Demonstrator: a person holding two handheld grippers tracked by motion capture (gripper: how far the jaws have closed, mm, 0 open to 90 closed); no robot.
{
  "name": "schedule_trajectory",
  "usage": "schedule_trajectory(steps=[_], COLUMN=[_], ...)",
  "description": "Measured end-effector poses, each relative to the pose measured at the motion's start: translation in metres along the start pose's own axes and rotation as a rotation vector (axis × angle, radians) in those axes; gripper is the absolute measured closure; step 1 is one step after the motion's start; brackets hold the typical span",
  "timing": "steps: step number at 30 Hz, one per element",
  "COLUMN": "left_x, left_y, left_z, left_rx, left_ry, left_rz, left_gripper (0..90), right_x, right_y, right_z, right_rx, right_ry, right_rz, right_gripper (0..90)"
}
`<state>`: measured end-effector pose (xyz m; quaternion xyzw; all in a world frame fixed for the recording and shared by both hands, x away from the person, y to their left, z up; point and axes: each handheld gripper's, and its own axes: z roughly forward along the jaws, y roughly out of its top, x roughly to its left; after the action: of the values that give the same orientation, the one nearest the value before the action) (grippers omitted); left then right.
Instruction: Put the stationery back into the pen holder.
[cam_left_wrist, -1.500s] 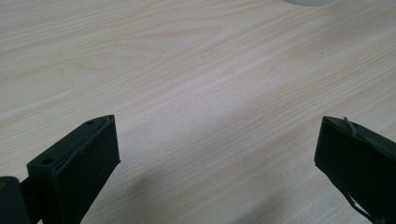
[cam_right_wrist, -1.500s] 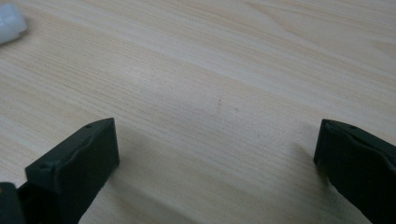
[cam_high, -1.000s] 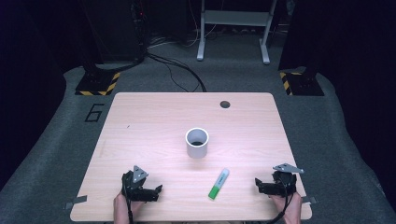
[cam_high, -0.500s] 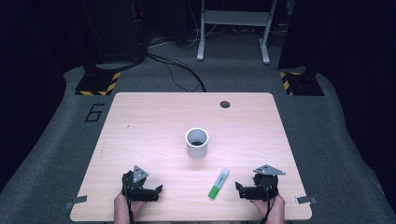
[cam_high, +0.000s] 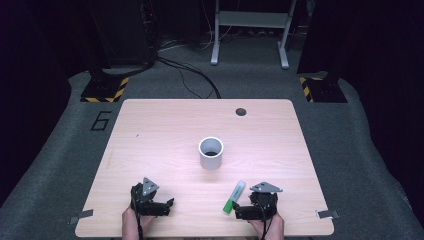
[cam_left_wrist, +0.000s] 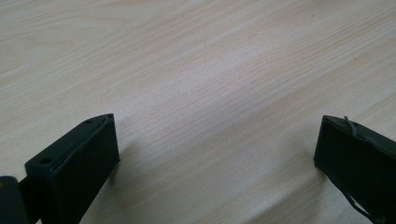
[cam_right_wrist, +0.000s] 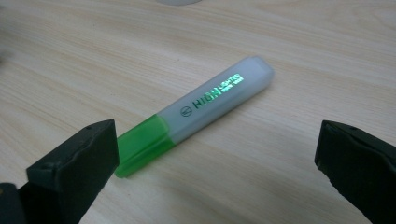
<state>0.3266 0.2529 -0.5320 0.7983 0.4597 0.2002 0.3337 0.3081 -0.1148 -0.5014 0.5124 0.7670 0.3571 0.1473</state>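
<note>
My left gripper (cam_high: 167, 205) sat released over bare table (cam_high: 165, 135), its 2 jaws wide apart. The highlighter (cam_high: 233, 197) lay flat near the table's front edge, in front of the white cup (cam_high: 211, 153). My right gripper (cam_high: 239, 212) hovered just beside its green cap, jaws spread.

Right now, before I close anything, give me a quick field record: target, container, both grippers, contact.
target: green highlighter, lying flat on the table, green cap end towards the person
container: white cup, upright, near table centre, apart from the highlighter
right gripper: open, fingers spread either side of the highlighter's line, just behind its cap end
left gripper: open, bare wood between its fingers
contact: none visible between either gripper and the highlighter
</note>
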Motion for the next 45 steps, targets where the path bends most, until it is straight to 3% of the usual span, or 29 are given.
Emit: schedule_trajectory(steps=[11, 19, 28, 37, 45], left_x=[0.0, 0.0, 0.0, 0.0, 0.0], left_y=[0.0, 0.0, 0.0, 0.0, 0.0], left_z=[0.0, 0.0, 0.0, 0.0, 0.0], left_rx=[-0.002, -0.001, -0.001, 0.003, -0.001], left_ry=[0.0, 0.0, 0.0, -0.004, 0.0], left_rz=[-0.001, -0.001, -0.002, -0.001, -0.001], left_gripper=[0.0, 0.0, 0.0, 0.0, 0.0], right_x=[0.025, 0.034, 0.029, 0.02, 0.023], right_y=[0.006, 0.005, 0.002, -0.008, -0.018], right_z=[0.023, 0.03, 0.025, 0.015, -0.001], right_rx=[0.029, 0.039, 0.035, 0.044, 0.029], right_ry=[-0.049, -0.082, -0.116, -0.113, -0.131], right_rz=[-0.011, -0.06, -0.064, -0.054, -0.082], right_gripper=[0.0, 4.3, 15.6, 29.6, 40.3])
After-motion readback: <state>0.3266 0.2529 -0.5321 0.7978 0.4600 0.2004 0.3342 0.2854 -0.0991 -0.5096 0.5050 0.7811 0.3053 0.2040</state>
